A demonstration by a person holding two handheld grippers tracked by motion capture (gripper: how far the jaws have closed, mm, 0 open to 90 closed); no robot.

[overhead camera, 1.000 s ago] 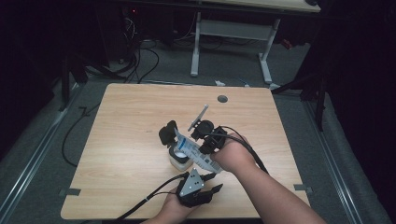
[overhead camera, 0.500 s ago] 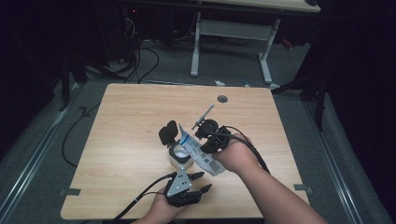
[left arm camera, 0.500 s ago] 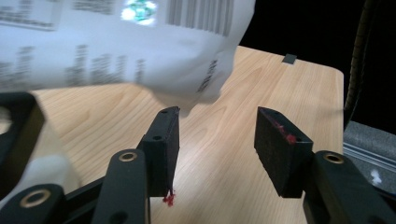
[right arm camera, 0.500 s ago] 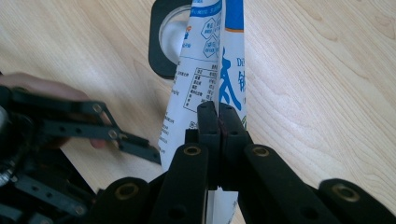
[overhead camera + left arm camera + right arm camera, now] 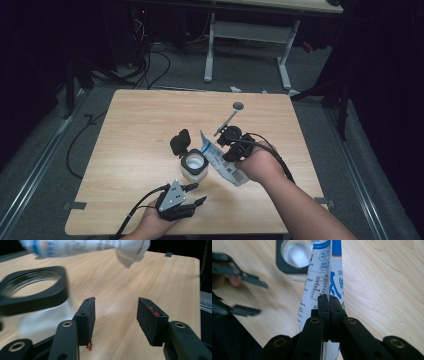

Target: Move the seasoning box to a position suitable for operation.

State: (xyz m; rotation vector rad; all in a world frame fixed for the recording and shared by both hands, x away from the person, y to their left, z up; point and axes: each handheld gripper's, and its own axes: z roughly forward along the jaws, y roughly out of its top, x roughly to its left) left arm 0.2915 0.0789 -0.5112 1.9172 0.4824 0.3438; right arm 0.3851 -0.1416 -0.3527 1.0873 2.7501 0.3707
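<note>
Packet (image 5: 220, 161), white with blue print, is clamped flat between the jaws of the right gripper (image 5: 227, 150), which are pressed together on its lower part. In the right gripper view the packet (image 5: 322, 282) stands up from the jaws, its top end reaching toward the open mouth of the jar (image 5: 295, 255). In the high view the packet tilts, upper end pointing away from the person, lower end near the right hand (image 5: 260, 162). Jar (image 5: 194, 166): clear square body, black collar, sits on the table (image 5: 135, 125) just left of the packet; its black flip lid (image 5: 180, 141) stands open on the far side.

Left gripper (image 5: 197, 194) is near the table's front edge, apart from the jar. Its jaws have just been opening; they stand apart with nothing between the pads (image 5: 88, 317), bare wood behind them. In the left gripper view the jar (image 5: 35, 293) shows blurred, beside the left jaw, and the packet (image 5: 87, 246) hangs above it.
</note>
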